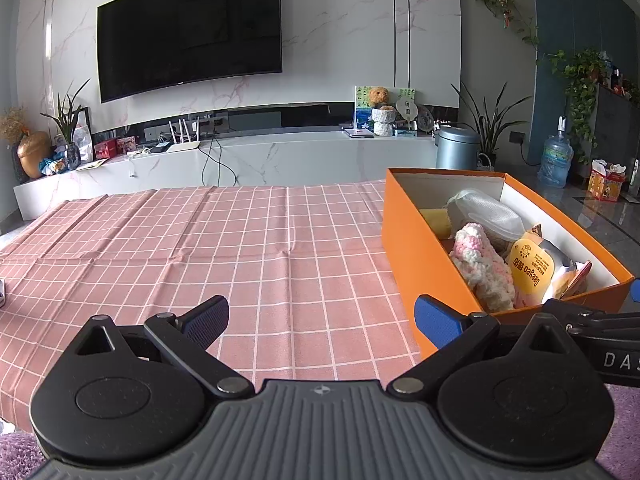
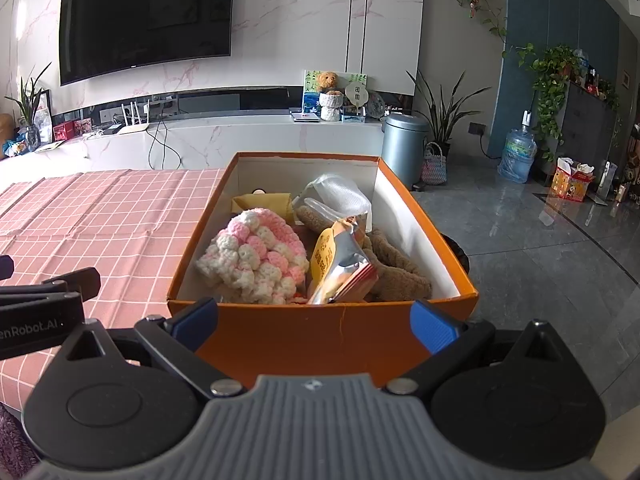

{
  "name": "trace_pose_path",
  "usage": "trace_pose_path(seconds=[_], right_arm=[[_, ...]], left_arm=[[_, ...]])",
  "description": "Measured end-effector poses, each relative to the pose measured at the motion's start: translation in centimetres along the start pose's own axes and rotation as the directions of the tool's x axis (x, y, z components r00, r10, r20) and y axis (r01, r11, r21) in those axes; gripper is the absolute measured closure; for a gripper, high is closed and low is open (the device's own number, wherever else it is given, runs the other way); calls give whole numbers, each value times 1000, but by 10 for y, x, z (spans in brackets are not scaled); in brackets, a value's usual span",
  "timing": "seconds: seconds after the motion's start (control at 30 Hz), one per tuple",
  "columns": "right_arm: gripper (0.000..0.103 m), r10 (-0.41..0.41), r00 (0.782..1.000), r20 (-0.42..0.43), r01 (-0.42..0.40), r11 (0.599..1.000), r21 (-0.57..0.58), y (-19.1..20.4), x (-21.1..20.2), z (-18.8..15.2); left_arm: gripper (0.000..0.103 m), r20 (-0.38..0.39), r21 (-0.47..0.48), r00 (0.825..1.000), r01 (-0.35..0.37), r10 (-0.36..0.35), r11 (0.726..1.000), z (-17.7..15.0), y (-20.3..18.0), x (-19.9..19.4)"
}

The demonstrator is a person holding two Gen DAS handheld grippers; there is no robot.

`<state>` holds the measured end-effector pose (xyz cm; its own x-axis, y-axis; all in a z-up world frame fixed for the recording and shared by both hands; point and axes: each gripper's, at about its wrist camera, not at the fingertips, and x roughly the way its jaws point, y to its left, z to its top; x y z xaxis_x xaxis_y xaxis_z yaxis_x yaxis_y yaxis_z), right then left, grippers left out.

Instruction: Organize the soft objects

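Observation:
An orange box (image 2: 320, 336) (image 1: 404, 240) stands at the right end of the table. Inside lie a pink-and-white crocheted piece (image 2: 256, 256) (image 1: 480, 264), a yellow snack packet (image 2: 340, 264) (image 1: 532, 268), a brown plush item (image 2: 396, 268), a clear plastic bag (image 2: 336, 192) (image 1: 484, 208) and a yellow sponge (image 2: 264, 202) (image 1: 434, 216). My right gripper (image 2: 314, 326) is open in front of the box's near wall, holding nothing. My left gripper (image 1: 320, 320) is open over the tablecloth, just left of the box, also holding nothing.
A pink checked tablecloth (image 1: 200, 260) covers the table. Behind it runs a white TV console (image 1: 260, 160) under a wall-mounted television (image 1: 188, 32). A grey bin (image 2: 404, 144) and a water bottle (image 2: 516, 156) stand on the tiled floor at the right. The other gripper's body (image 2: 40, 312) shows at the left.

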<state>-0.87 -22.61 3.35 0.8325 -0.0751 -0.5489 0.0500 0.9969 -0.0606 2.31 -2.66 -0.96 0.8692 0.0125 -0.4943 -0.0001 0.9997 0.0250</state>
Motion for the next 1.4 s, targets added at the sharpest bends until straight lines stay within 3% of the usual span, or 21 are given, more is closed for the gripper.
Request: trace_pose_path(seconds=[1.4], right_arm=[[2,10,1000,-13,-10,1000,5,1,3,-3]], left_arm=[[0,2,-16,1000,0,1,1000,1,1,-3]])
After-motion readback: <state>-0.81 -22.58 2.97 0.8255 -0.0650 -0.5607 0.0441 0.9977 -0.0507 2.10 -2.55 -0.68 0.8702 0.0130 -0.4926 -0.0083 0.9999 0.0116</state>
